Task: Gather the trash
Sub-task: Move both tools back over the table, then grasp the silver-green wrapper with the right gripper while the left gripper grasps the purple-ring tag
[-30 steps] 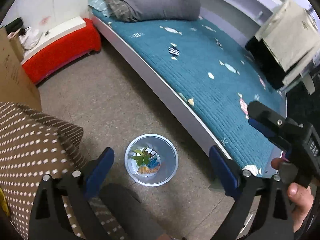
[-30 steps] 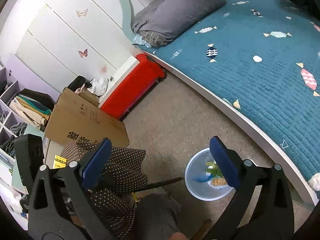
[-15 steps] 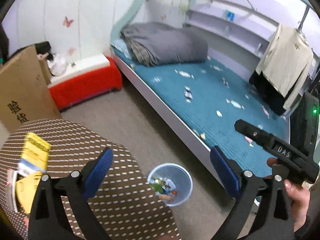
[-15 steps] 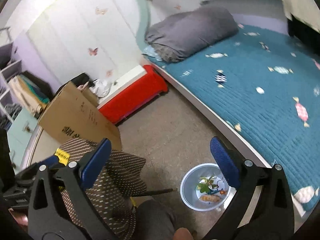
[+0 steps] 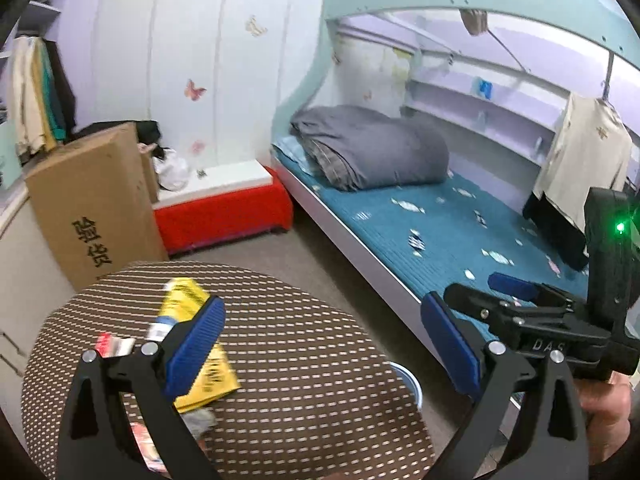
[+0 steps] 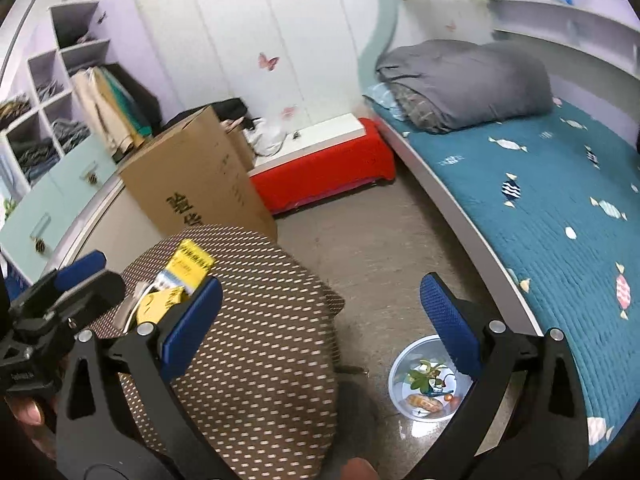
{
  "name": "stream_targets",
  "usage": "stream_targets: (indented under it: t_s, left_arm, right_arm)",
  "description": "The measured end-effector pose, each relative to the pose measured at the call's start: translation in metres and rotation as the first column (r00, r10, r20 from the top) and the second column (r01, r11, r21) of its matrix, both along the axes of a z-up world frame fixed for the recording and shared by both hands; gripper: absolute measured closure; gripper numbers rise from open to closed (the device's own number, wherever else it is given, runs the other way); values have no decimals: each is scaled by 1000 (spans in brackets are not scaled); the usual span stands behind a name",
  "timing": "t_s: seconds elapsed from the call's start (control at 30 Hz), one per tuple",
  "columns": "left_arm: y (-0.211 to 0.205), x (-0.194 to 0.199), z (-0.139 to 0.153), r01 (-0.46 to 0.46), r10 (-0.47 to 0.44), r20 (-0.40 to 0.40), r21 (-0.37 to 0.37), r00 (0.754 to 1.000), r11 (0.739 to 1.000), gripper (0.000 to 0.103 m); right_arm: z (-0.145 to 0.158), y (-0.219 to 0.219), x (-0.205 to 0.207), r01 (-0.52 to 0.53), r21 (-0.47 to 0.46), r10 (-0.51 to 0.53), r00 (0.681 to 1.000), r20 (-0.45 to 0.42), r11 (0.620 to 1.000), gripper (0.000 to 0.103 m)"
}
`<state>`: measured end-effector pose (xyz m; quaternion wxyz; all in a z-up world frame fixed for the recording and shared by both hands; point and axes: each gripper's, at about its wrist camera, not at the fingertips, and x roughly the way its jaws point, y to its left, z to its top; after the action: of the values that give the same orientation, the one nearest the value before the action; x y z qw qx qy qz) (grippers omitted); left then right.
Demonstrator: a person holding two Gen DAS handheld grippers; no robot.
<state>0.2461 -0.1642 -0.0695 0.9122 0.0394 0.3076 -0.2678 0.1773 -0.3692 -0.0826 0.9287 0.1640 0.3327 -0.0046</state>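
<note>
Both grippers, left (image 5: 322, 344) and right (image 6: 320, 320), gape wide and empty.
Yellow packets (image 6: 182, 280) lie on the dotted stool (image 6: 256, 344); the floor bin (image 6: 430, 386) holds leaves and wrappers.

A brown cushion (image 5: 280, 360) is showing rows of pale dashes, and a bright yellow packet (image 5: 200, 344) with black print is lying on it beside a red-and-white wrapper (image 5: 114, 346). The teal bedspread (image 6: 560, 216) is wearing a scatter of candy shapes in white, pink and striped navy. A plain grey duvet (image 6: 468, 80) is sitting on it. The bench (image 6: 324, 172) is glowing red under a white top. The box (image 6: 200, 188) is showing tan cardboard with black characters. Pink butterflies are dotting the white wall (image 5: 192, 60). The pale blue bin (image 6: 400, 376) is holding green leaves and something orange. Both grippers' pads (image 6: 448, 324) are showing blue on black frames
</note>
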Motion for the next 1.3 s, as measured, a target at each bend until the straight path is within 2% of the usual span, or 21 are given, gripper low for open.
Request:
stream_targets:
  t_s: [0.13,0.37,0.73,0.97,1.07,1.17,1.3]
  left_arm:
    - [37,-3,3,-54,54,0,-27,999,998,6]
    - [111,-13,-4,-172,173,5,-35,985,984,6]
    - [201,-17,-46,-307,305,-76,-26,949,951,6]
    - [226,-19,-85,-331,337,-126,63,933,942,6]
    - [232,-19,-100,-342,351,-163,80,922,936,6]
    - [238,-20,-114,-355,366,-193,93,910,930,6]
    - [239,-21,-122,-361,374,-216,97,902,927,6]
  right_arm:
    - [11,36,1,-65,-41,65,998,8,997,6]
    - [13,87,6,-173,-42,173,985,5,984,6]
    - [-20,157,37,-301,-29,296,949,-108,953,6]
    - [-50,197,52,-367,5,362,914,-186,930,6]
    - [-69,214,60,-373,48,374,896,-240,926,6]
    - [-81,220,67,-360,93,371,891,-260,929,6]
    - [-93,237,77,-354,99,367,885,-286,930,9]
